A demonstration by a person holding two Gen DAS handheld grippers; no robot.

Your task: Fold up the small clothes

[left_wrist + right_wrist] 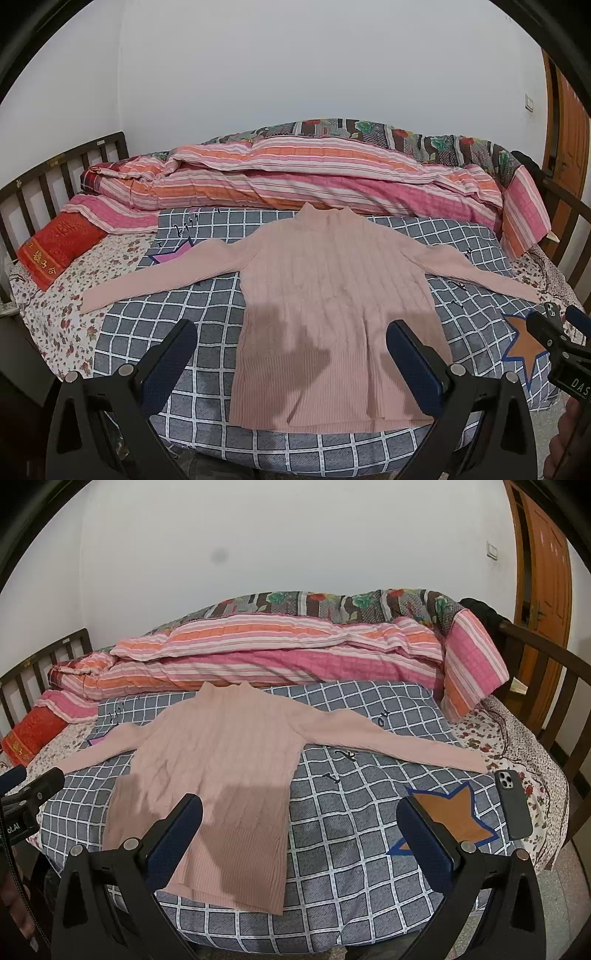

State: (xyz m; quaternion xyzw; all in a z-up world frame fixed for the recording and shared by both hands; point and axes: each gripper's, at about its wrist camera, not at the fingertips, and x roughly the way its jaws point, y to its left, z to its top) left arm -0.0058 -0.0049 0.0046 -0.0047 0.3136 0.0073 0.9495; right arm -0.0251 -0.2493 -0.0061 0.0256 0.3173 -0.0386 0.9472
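A pink ribbed sweater (332,295) lies flat, face up, on a grey checked blanket (159,317), sleeves spread out to both sides, collar towards the far quilt. My left gripper (291,332) is open and empty, held above the sweater's hem at the near edge of the bed. My right gripper (301,808) is open and empty, held above the blanket just right of the sweater (218,768). The right gripper also shows at the right edge of the left wrist view (557,325), and the left gripper at the left edge of the right wrist view (29,786).
A rolled pink and orange striped quilt (295,173) lies along the far side of the bed. A red pillow (59,251) lies at the left. A dark phone (513,805) lies at the right near the sleeve end. Wooden bed rails (48,177) stand at both ends.
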